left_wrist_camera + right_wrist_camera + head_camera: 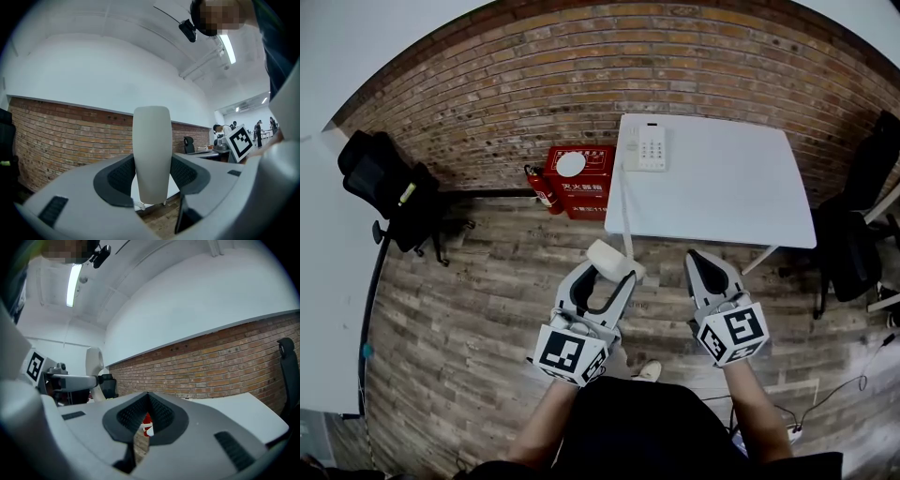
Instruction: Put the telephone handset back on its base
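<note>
left gripper (pixel 607 277) – jaws closed on the white telephone handset (pixel 151 154), which stands upright between the two black pads, its rounded end rising above them. right gripper (pixel 147 404) – jaws closed together, pads meeting, nothing between them. both grippers are held level in front of the person, side by side, over the wooden floor (pixel 469 300). beyond them stands the white desk (pixel 731 197). the telephone base (pixel 645 147) sits at the desk's far left corner, keypad up, well apart from the handset. just left of the desk, a red fire-equipment box (pixel 578 183) rests against the brick wall (pixel 581 84). black chairs stand at the far left (pixel 389 192) and far right (pixel 853 234).
</note>
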